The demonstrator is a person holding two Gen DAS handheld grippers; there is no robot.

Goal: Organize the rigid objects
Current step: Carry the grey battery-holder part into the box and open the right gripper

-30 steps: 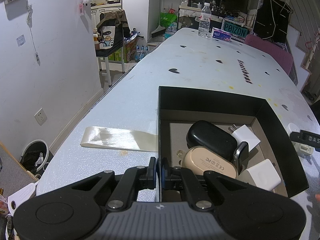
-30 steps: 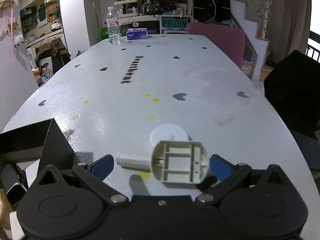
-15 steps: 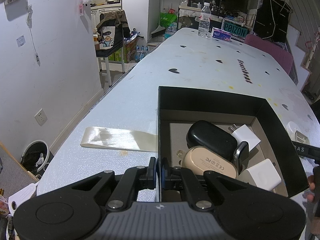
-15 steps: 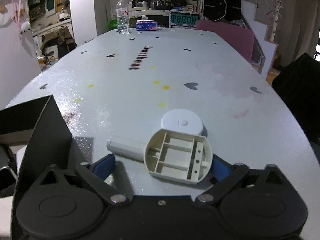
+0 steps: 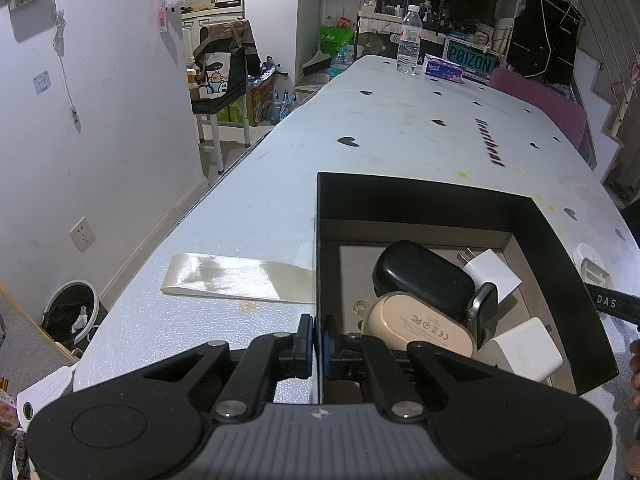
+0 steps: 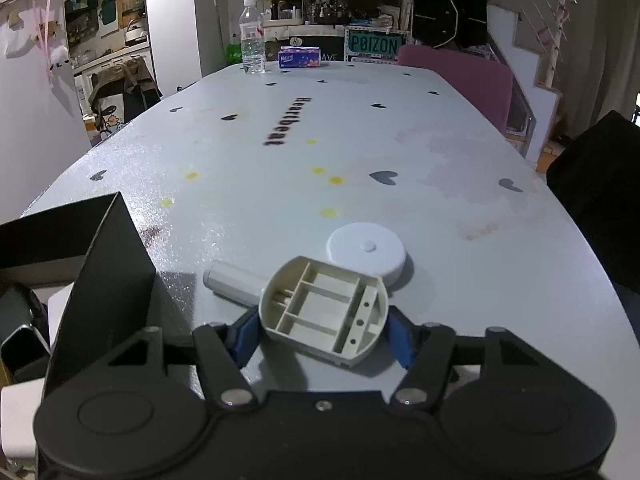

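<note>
My left gripper [image 5: 316, 332] is shut on the left wall of the open black box [image 5: 420, 200]. Inside the box lie a black case [image 5: 424, 276], a beige case [image 5: 420, 328] and two white chargers [image 5: 520, 354]. Just right of the box [image 6: 100, 264], a beige ribbed plastic part [image 6: 324, 308] rests on the table against a white tube [image 6: 234, 282], with a white round disc [image 6: 366, 250] behind it. My right gripper [image 6: 323, 334] is closing around the part, and its blue pads [image 6: 244, 336] meet the part's two sides.
A cream ribbon strip [image 5: 236, 278] lies flat left of the box. At the table's far end stand a water bottle [image 6: 253, 38] and a tissue box [image 6: 300, 58]. A pink chair [image 6: 460, 76] is at the far right, and a bin [image 5: 68, 312] sits on the floor left.
The right gripper's jaws have drawn in from wide apart until they meet the ribbed part, and it has edged closer to it. The left gripper and box have not moved.
</note>
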